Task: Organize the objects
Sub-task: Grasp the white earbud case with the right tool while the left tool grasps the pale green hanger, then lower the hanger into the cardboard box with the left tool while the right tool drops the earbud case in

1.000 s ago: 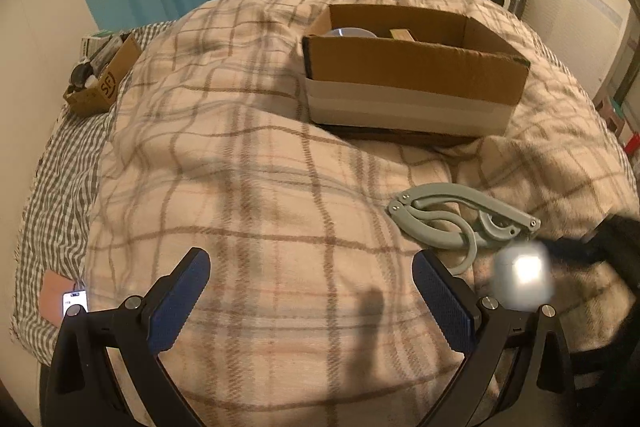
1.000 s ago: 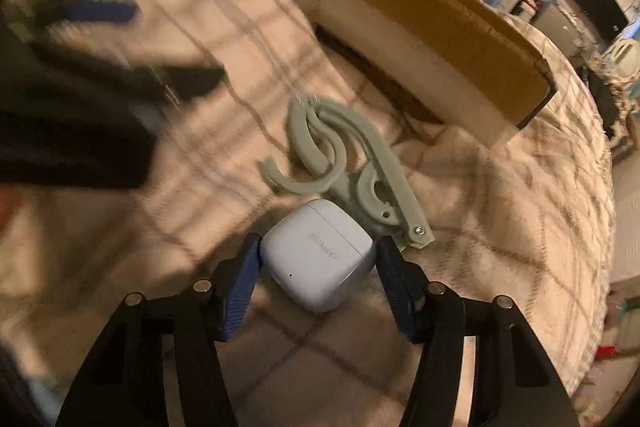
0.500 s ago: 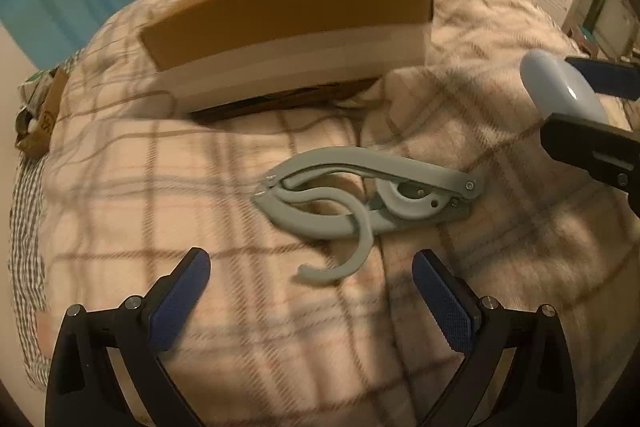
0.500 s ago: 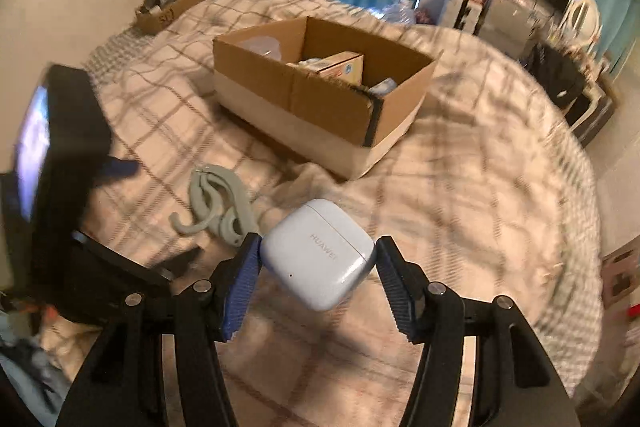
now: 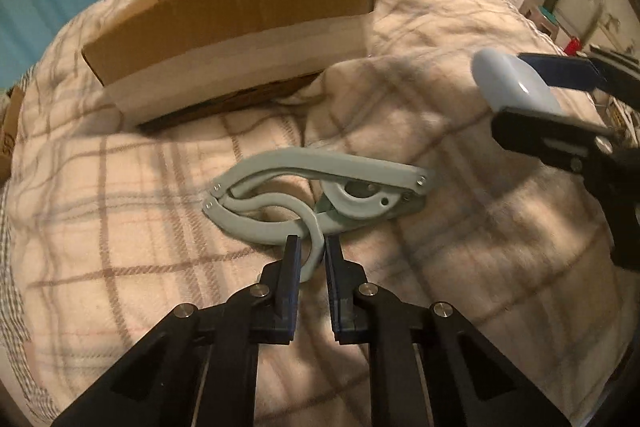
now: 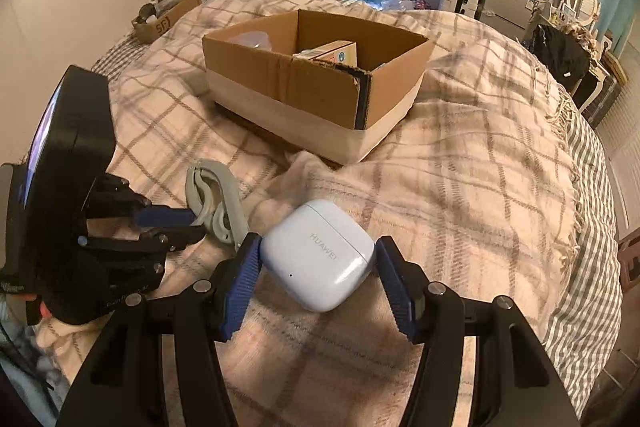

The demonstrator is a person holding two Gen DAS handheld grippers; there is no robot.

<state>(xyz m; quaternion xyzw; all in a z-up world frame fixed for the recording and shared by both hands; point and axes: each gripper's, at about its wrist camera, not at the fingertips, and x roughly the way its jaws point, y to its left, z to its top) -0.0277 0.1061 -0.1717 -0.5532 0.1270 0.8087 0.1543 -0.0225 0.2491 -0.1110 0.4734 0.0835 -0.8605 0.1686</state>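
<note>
Left wrist view: left gripper (image 5: 310, 251) closed narrowly on the curved hook of a pale grey-green folding plastic hanger (image 5: 316, 187), lying flat on the cream plaid blanket (image 5: 120, 227) near the bed's middle. Long axis of the hanger set crosswise to the fingers, running left to right, hinge end toward the right; hook pointed back at the tongs, hence gripped at the near end only, body extending away toward the open brown cardboard box with a white lower band (image 5: 240, 39). Box placed just beyond the hanger, near wall facing the camera, contents hidden from here.

Right wrist view: right gripper (image 6: 318, 267) clamped on a white rounded-square plastic earbud case (image 6: 320, 255), held above the blanket, apparently clear of it. Box (image 6: 316, 83) ahead and slightly left, open top visible, small cartons inside. Left gripper (image 6: 164, 217) and hanger (image 6: 216, 203) seen at the left, between that gripper and the box.

Judged: box about equally within reach of both tongs; hanger likely to swing from its hook when lifted.
</note>
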